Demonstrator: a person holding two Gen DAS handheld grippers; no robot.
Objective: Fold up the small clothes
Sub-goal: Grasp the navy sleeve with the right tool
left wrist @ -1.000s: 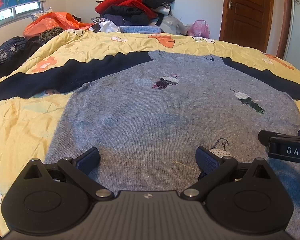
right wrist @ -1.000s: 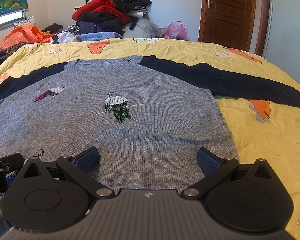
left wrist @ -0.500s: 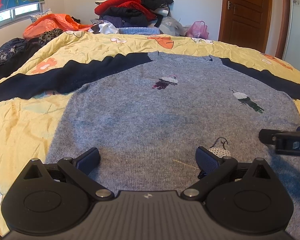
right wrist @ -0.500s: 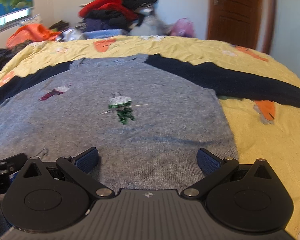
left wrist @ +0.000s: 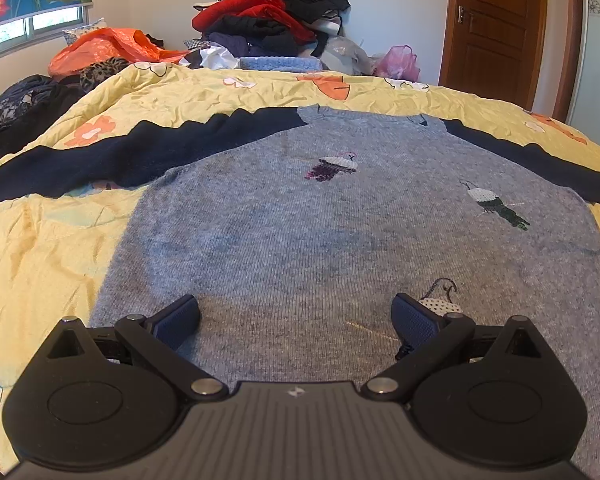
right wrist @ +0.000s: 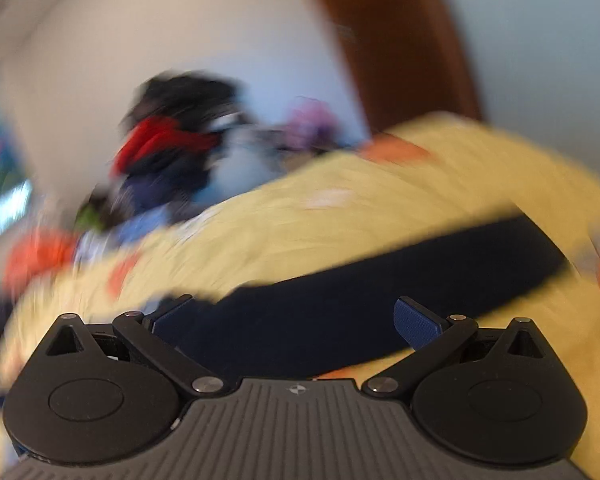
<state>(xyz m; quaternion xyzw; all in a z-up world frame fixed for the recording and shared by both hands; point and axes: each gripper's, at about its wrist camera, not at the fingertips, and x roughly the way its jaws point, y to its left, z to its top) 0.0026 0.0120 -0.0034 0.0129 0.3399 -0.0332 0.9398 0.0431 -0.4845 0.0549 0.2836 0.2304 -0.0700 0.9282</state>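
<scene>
The grey sweater [left wrist: 308, 232] lies flat on the yellow bed cover [left wrist: 40, 248], filling the middle of the left view. Its neck points to the top of the frame, hem nearest the camera, and its navy sleeves [left wrist: 132, 156] stretch left and right. The likely risk is a crooked fold. The right gripper [right wrist: 296, 316], jaws spread, hangs over one sleeve in a badly blurred view, and a hurried pinch could bunch it. The left gripper [left wrist: 296, 316] hovers at the hem, jaws spread.

The left gripper [left wrist: 296, 316] hovers with its jaws spread wide over the hem end of a grey knit sweater [left wrist: 340, 232] lying flat on a yellow floral quilt [left wrist: 40, 248]. Beyond the jaws, its navy sleeves [left wrist: 148, 152] stretch outward; a clothes pile [left wrist: 272, 12] sits farther back.
</scene>
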